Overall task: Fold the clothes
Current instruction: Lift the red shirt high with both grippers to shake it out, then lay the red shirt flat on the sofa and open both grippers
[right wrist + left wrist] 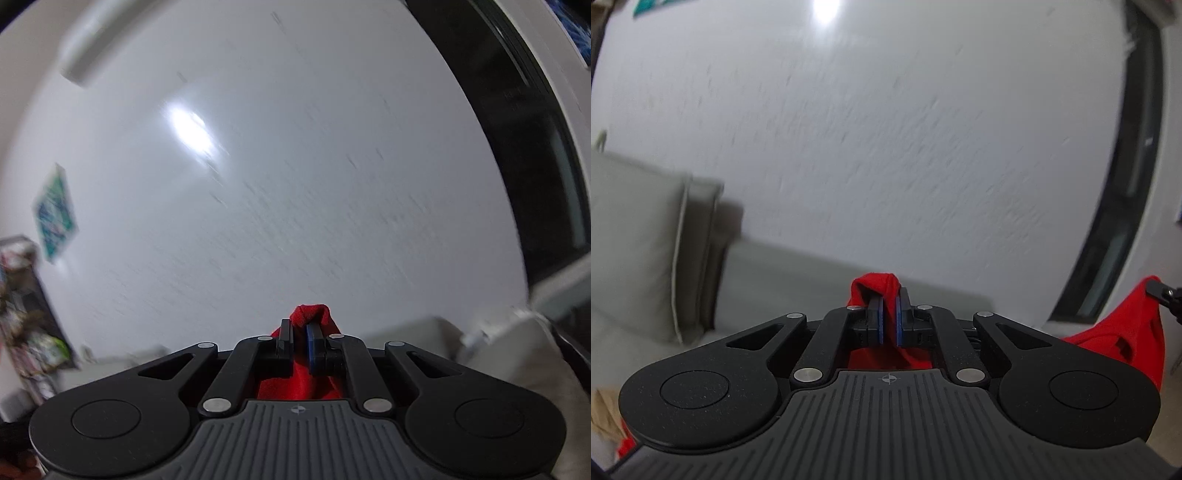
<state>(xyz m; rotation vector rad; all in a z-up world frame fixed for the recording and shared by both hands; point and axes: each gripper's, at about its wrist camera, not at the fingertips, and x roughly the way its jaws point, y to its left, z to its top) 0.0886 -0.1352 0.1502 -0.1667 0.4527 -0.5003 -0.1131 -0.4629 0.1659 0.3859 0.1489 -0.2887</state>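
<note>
- Red cloth (873,286) is pinched at one bunched edge between the left gripper (889,321) jaws, which are closed on it; the rest hangs below.
- Another bunch of it (310,315) sits clamped in the right gripper (300,341) jaws.
- More red fabric drapes at the left view's right edge.
- Behind: a blurred white wall (886,147), a grey sofa (639,240), a dark window (535,147).

We see the left gripper (889,316) at lower centre, its jaws closed on a bunch of the red garment (874,286), which pokes up above the fingertips. More red cloth hangs at the right edge, pinched by the right gripper (1161,292). A grey sofa cushion (639,236) fills the left; a white wall (886,147) spans the blurred background.
</note>
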